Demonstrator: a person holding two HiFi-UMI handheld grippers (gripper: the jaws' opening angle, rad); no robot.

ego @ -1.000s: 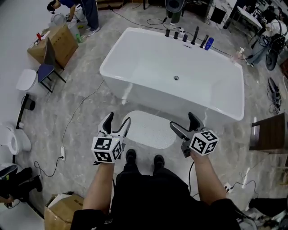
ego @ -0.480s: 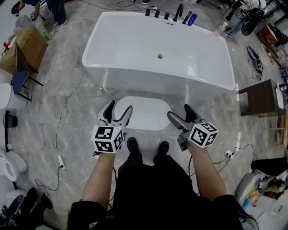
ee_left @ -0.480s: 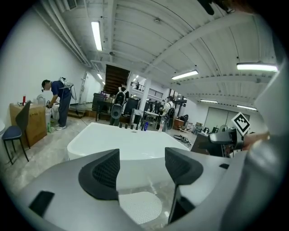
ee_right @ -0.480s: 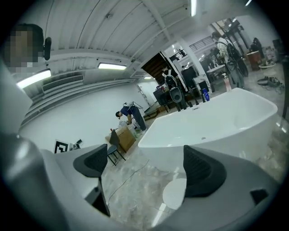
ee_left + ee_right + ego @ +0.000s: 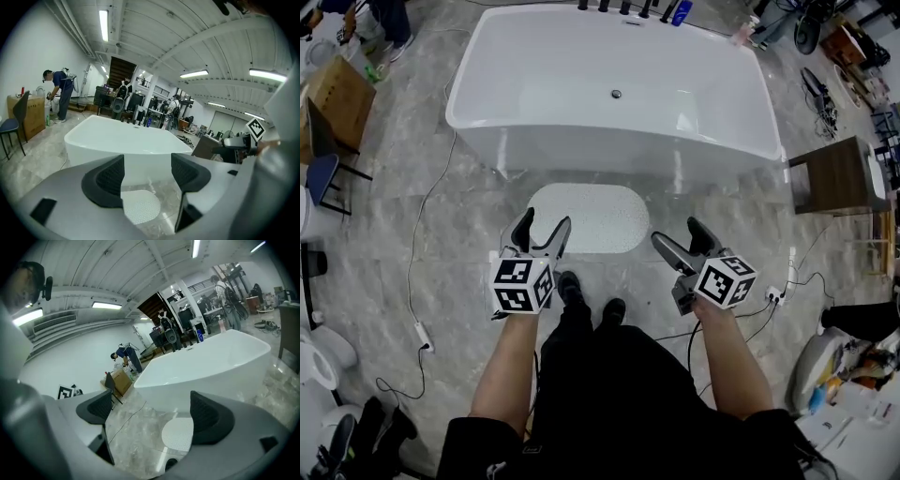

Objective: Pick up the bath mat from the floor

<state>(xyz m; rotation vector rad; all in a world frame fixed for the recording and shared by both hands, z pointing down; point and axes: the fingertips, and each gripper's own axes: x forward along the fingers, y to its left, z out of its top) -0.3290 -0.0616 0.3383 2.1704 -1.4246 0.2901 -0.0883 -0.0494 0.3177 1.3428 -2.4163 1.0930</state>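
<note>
Left gripper [image 5: 542, 232], right gripper [image 5: 680, 239]: head view shows jaws apart, empty. White oval bath mat [image 5: 589, 217], dimpled, lies flat between them on glossy marble floor [image 5: 441, 234]. Left gripper view: mat below the gap. Right gripper view: mat beside its right pad.

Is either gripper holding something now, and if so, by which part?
Nothing is held. Left gripper and right gripper both show open, empty jaws; the bath mat lies flat on the floor.
</note>
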